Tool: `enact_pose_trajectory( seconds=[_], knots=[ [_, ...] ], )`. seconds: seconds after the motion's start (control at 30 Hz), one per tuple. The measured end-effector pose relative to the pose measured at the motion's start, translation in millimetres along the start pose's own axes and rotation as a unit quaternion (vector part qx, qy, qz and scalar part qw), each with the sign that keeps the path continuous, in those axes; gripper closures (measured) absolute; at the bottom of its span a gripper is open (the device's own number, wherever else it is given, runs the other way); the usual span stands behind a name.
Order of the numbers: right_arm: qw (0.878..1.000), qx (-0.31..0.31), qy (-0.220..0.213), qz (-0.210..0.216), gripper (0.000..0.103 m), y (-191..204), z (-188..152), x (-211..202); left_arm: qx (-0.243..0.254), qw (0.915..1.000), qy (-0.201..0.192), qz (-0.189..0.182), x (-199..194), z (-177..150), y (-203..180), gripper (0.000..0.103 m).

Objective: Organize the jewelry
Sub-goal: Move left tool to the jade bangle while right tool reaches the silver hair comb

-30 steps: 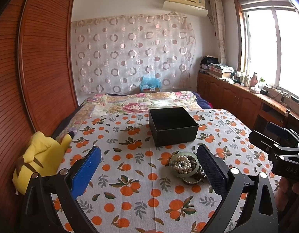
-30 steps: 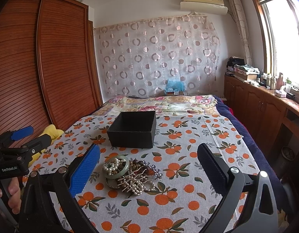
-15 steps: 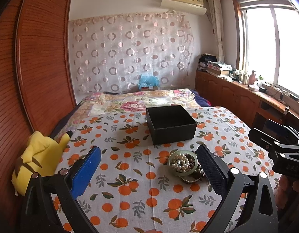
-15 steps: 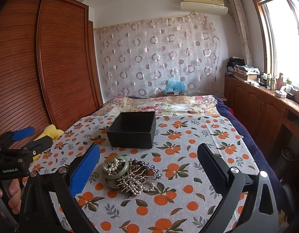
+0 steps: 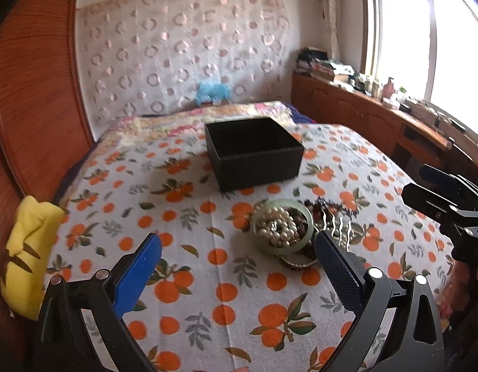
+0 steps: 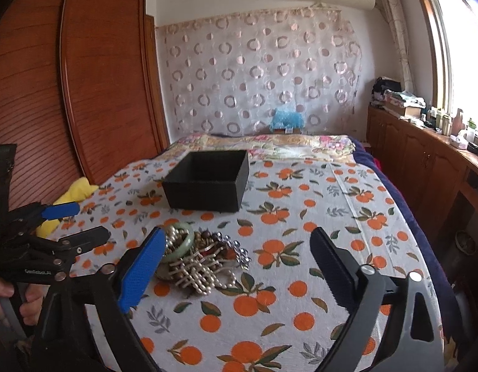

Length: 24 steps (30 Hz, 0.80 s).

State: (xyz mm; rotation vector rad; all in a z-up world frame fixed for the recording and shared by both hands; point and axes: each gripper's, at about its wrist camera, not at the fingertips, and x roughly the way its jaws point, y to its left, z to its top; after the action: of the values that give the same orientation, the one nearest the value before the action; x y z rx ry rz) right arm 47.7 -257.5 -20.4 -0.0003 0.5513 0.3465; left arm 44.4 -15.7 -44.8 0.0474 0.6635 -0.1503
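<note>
Both grippers are hanging over the bed near the jewelry pile [image 6: 201, 257]; left gripper [image 5: 239, 266] is gaping empty, right gripper [image 6: 236, 260] has just been closing slightly, holding nothing

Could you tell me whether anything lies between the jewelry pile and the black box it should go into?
Nothing visible does. Only bare orange-print cloth separates the jewelry pile from the black box, which stands open just beyond it. Both claws, right and left, are open and empty.
</note>
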Motion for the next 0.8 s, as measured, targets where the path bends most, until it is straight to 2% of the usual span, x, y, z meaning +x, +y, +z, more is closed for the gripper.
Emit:
enact_pose_trajectory(
  seconds=[0.3, 0.47, 0.63, 0.8],
  knots=[
    [0.999, -0.004, 0.047, 0.007, 0.026, -15.4, -18.6, 24.7, 0.013, 0.9982, 0.047, -0.034, 37.4, 1.5, -5.1, 0.007],
    [0.998, -0.005, 0.067, -0.004, 0.027, -24.1, -27.1, 35.7, 0.012, 0.9940, 0.081, -0.072, 58.5, 5.1, -6.1, 0.008],
    [0.997, -0.007, 0.077, -0.013, 0.027, -29.9, -30.1, 40.5, 0.000, 0.9867, 0.118, -0.111, 81.4, 9.7, -6.4, 0.016],
    [0.996, -0.012, 0.082, -0.016, 0.027, -31.0, -31.0, 41.8, 0.003, 0.9835, 0.128, -0.127, 94.1, 14.9, -11.7, 0.017]
  ],
)
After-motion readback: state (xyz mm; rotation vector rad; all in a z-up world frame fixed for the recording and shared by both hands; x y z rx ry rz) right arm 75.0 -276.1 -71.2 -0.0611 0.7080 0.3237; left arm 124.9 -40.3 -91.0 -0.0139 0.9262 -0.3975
